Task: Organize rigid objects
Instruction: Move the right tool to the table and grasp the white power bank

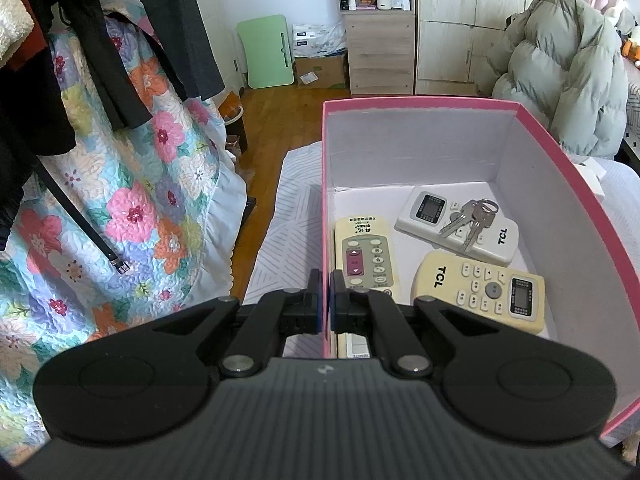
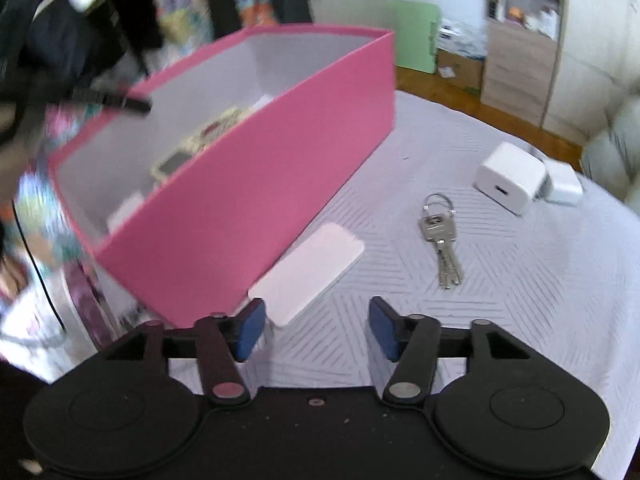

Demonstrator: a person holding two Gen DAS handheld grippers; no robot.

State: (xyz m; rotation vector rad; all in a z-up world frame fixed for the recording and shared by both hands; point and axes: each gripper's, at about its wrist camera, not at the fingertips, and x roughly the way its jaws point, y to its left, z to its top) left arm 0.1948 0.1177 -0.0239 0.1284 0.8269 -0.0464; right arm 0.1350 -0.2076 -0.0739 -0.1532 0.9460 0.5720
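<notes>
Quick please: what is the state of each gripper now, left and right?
Left gripper: closed on the wall of the pink box.
Right gripper: open, holding nothing, above the bed cover.

floor: we see wood boards | far: pale wardrobe, open shelf unit | left: floral quilt | daylight

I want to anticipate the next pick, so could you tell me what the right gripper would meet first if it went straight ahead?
Probably the flat white card, lying on the bedspread just ahead of the open right gripper; depth is uncertain.
</notes>
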